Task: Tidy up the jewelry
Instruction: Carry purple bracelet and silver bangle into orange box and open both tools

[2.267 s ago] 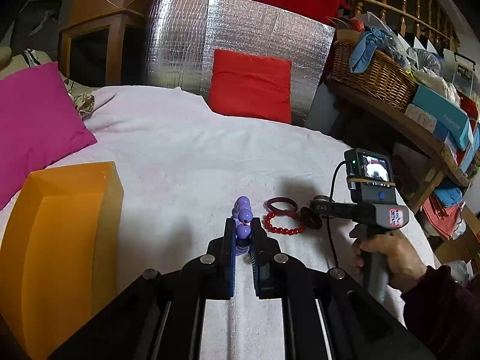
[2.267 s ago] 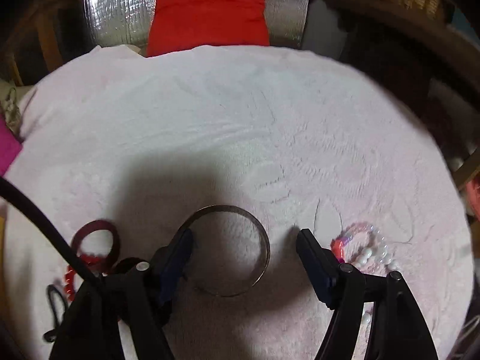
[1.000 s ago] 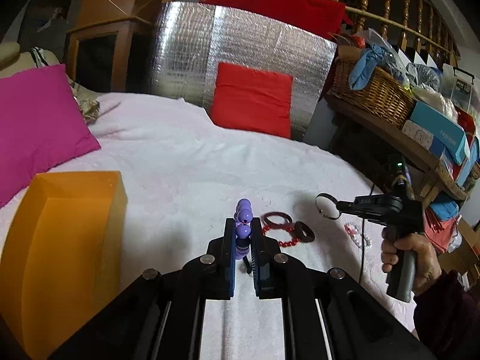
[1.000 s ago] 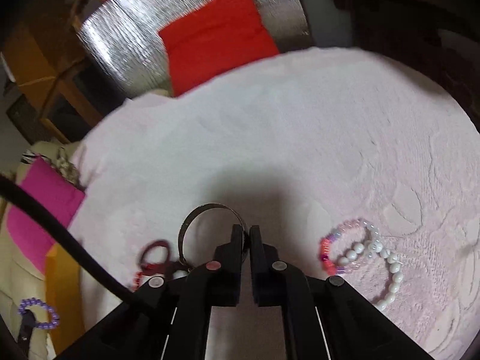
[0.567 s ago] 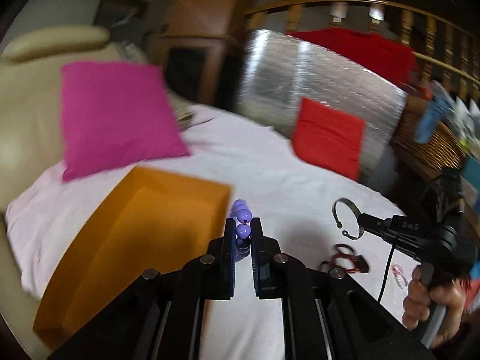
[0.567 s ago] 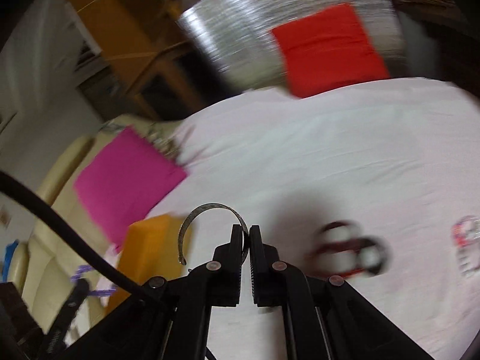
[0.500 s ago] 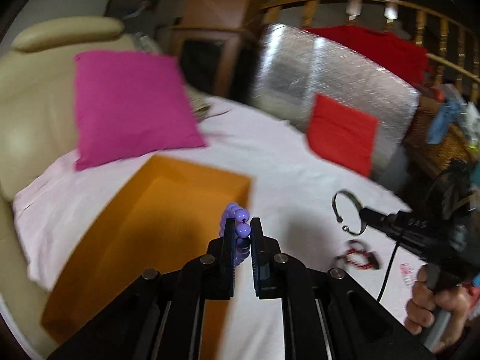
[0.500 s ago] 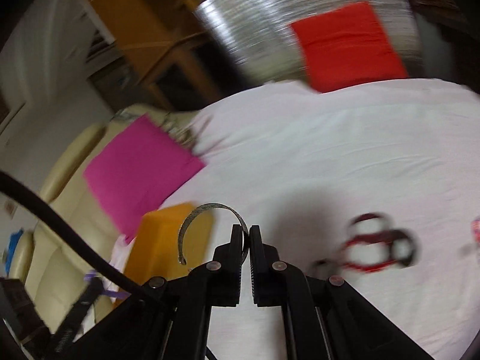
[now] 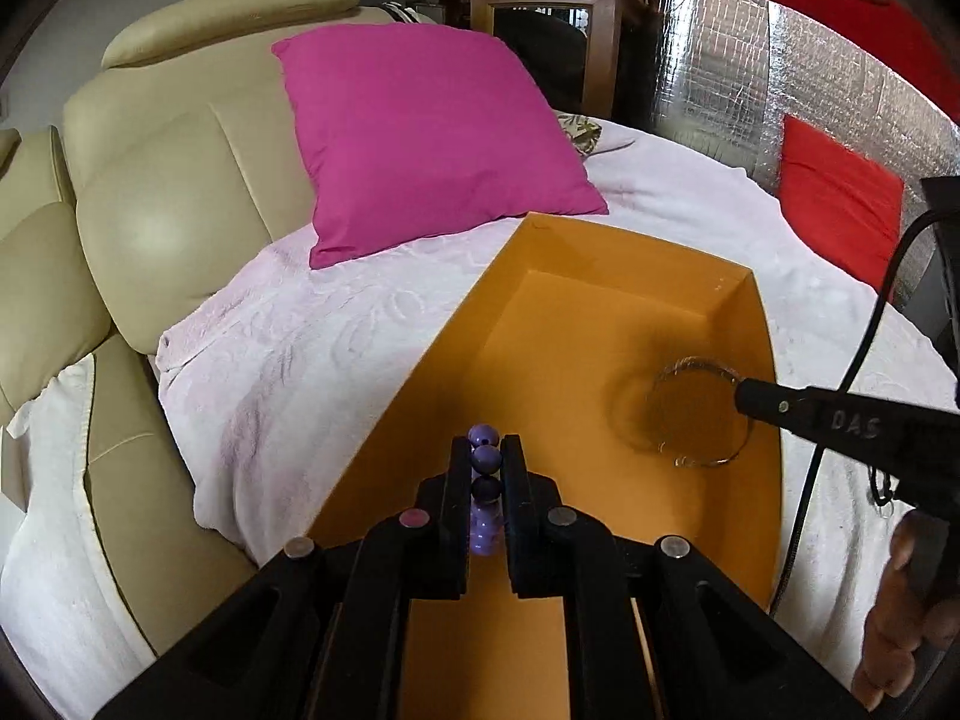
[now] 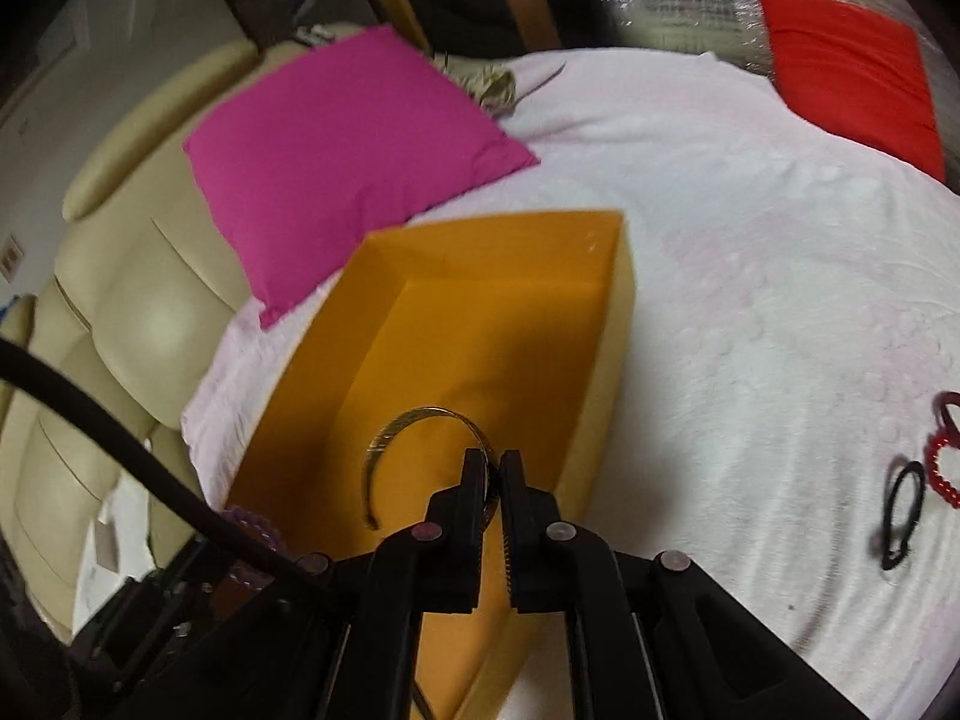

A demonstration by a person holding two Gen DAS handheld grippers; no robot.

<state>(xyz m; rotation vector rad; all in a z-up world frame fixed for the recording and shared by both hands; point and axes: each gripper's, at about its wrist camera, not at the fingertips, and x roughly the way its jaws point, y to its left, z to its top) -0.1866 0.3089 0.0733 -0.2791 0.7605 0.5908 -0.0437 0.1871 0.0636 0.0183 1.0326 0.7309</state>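
Over the orange box (image 9: 624, 360), your left gripper (image 9: 486, 468) grips purple beads (image 9: 485, 459); your right gripper (image 10: 492, 474), lettered "DAS", loosens around a metal bangle (image 10: 414, 426).

Orange box (image 9: 600, 360); purple beads (image 9: 485, 459); magenta pillow (image 9: 432, 132).

Cream leather sofa (image 9: 150, 228), magenta cushion (image 9: 420, 132), pale pink blanket (image 9: 312, 348), red cushion (image 9: 840, 204), possibly foil-covered panel (image 9: 720, 72)

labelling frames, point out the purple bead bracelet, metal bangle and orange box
purple bead bracelet (image 9: 485, 459): left wrist view, upper bead
metal bangle (image 10: 384, 441): right wrist view, left arc
orange box (image 9: 624, 252): left wrist view, far rim
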